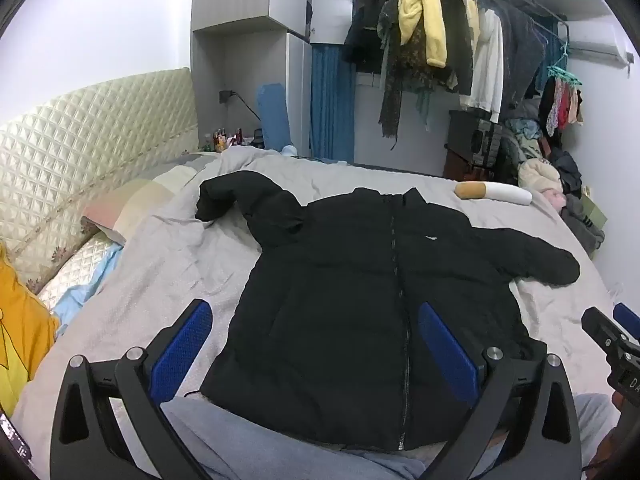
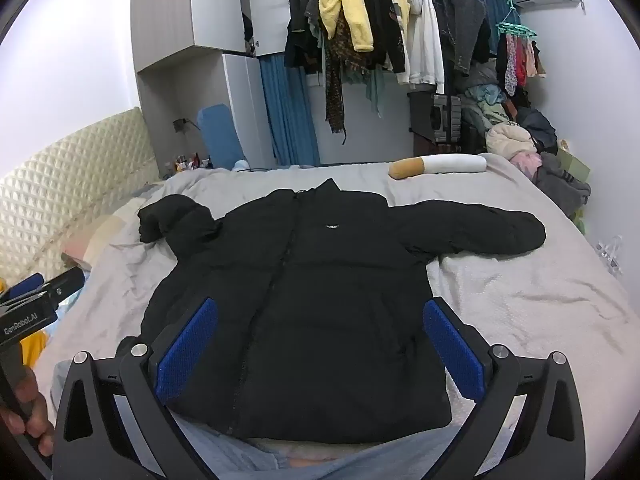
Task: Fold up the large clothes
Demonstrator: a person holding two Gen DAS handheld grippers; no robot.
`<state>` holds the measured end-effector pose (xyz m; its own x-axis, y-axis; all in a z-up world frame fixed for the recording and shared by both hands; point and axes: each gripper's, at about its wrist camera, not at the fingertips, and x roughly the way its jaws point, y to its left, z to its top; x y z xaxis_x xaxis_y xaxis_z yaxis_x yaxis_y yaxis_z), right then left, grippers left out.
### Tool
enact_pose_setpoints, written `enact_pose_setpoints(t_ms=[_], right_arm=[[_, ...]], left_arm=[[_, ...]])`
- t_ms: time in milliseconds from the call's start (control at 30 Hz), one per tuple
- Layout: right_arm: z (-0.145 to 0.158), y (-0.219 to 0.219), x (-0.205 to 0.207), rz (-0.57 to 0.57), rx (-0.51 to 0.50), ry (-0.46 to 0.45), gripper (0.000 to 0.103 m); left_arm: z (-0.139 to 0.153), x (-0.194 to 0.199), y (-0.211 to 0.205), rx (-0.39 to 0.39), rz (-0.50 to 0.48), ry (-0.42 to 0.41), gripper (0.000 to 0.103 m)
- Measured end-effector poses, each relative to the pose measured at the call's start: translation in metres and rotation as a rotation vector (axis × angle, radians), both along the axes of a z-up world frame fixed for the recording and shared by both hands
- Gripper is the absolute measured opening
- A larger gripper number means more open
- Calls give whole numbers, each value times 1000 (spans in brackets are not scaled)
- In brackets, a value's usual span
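Note:
A black puffer jacket [image 1: 360, 288] lies flat, front up and zipped, on the grey bed cover [image 1: 168, 264]. Its left sleeve is bent back near the pillows, its right sleeve stretches out sideways. It also shows in the right wrist view [image 2: 320, 280]. My left gripper [image 1: 316, 348] is open and empty, held above the jacket's hem. My right gripper [image 2: 320, 344] is open and empty, also above the hem. The right gripper shows at the right edge of the left wrist view [image 1: 612, 332], and the left gripper at the left edge of the right wrist view [image 2: 36, 300].
A quilted headboard [image 1: 92, 152] and pillows [image 1: 132, 208] stand at the left. A tan and white bolster [image 2: 436, 166] lies at the bed's far edge. A clothes rack [image 2: 392, 24] hangs behind, with a clothes pile [image 2: 520, 140] at the right. A yellow garment [image 1: 20, 320] lies at the left.

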<state>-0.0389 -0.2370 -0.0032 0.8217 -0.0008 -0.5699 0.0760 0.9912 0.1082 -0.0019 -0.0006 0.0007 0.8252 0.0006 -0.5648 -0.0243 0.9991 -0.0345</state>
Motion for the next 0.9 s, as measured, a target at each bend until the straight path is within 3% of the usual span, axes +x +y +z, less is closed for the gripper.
enact_pose_setpoints(t_ms=[133,200,467,900], right_arm=[[-1,1,-3,-6,-4,-24,103],[-5,-1,-1,-3,3,-12,103],[-4,8,-11,-3,-35,-31,103],[-10,3,-7,-5,-29,26,103]], left_arm=[[3,-10,2,5,3,-10,103],[5,-2,-1,23,10,25,103],[7,-9,5,-6,10,21,103],[1,-13,4,-16,-8,59,103]])
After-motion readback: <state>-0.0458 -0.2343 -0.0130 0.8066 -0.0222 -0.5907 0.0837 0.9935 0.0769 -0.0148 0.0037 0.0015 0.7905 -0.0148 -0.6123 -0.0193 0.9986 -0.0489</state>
